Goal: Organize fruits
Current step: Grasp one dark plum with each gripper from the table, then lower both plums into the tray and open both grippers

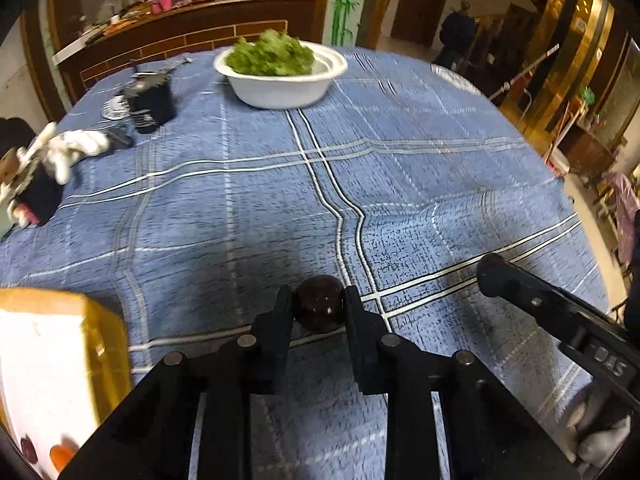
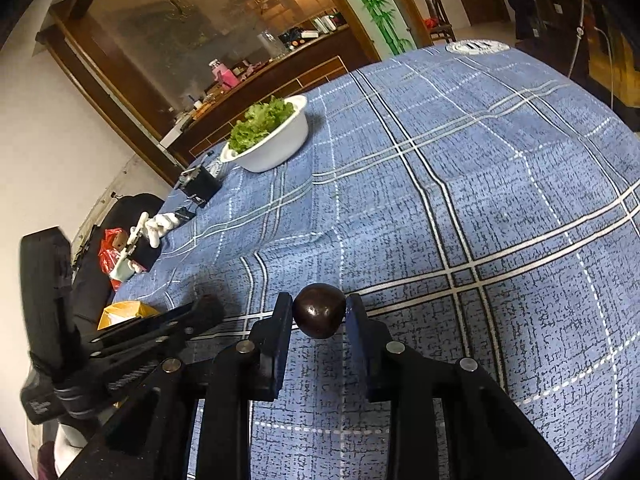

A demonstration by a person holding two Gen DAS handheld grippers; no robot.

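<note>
In the left wrist view my left gripper [image 1: 319, 300] is shut on a dark round fruit [image 1: 320, 308], low over the blue checked tablecloth [image 1: 400, 184]. My right gripper [image 2: 319, 304] grips a similar dark round fruit [image 2: 320, 312] just above the cloth. Each gripper shows in the other's view: the right gripper [image 1: 494, 274] comes in from the right, the left gripper [image 2: 208, 310] from the left, and neither load is visible there. A yellow-rimmed white container [image 1: 92, 344] at lower left holds a dark fruit [image 1: 28, 448] and an orange one [image 1: 60, 456].
A white bowl [image 1: 280, 94] of green leaves stands at the far side of the table. At the left lie a black box [image 1: 152, 108], white gloves [image 1: 76, 148] and small clutter. The table's rounded edge falls away on the right, with chairs beyond.
</note>
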